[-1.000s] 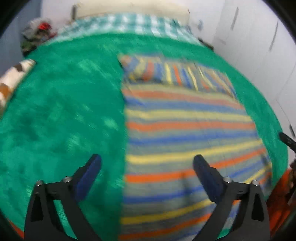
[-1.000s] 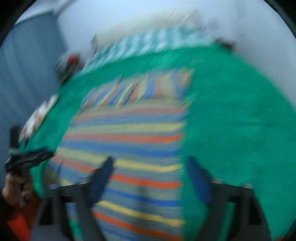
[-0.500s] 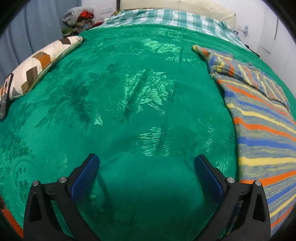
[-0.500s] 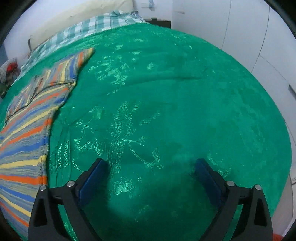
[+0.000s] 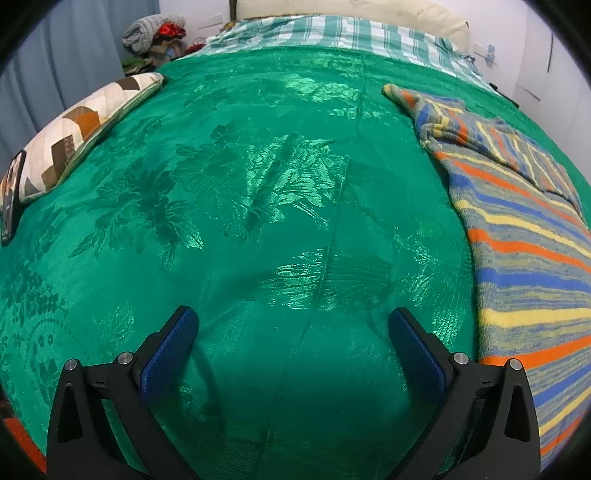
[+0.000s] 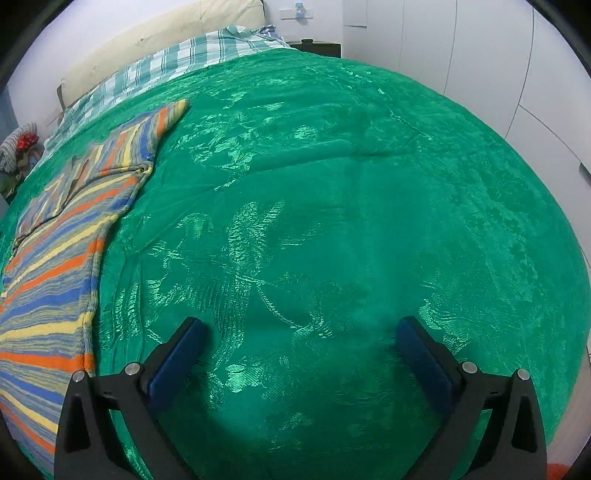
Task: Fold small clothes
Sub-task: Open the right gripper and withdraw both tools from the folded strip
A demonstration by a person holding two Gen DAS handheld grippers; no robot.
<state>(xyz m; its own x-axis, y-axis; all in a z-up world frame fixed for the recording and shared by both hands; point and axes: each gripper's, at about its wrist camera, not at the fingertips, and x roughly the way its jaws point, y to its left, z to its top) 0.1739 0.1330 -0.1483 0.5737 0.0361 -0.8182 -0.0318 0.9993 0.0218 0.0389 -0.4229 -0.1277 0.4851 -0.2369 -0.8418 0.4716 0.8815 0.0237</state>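
Note:
A striped knit garment (image 5: pixel 524 258) in orange, blue, yellow and grey lies flat on the green bedspread (image 5: pixel 258 166). It fills the right side of the left wrist view and the left edge of the right wrist view (image 6: pixel 55 266). My left gripper (image 5: pixel 291 317) is open over bare bedspread, left of the garment's edge, with nothing between its blue pads. My right gripper (image 6: pixel 301 325) hangs over bare bedspread (image 6: pixel 332 184) to the garment's right. Its jaws are opening wide and hold nothing.
A patterned pillow (image 5: pixel 81 125) and a dark phone (image 5: pixel 9 199) lie at the bed's left edge. A checked sheet (image 5: pixel 332 33) covers the head end. A pile of clothes (image 5: pixel 155 33) sits beyond the bed. White wardrobe doors (image 6: pixel 461 55) stand close on the right.
A second ago both grippers hung over the striped garment. Both have swung outward and lower onto bare bedspread, left one leftward, right one rightward. Over the last half second they hold still.

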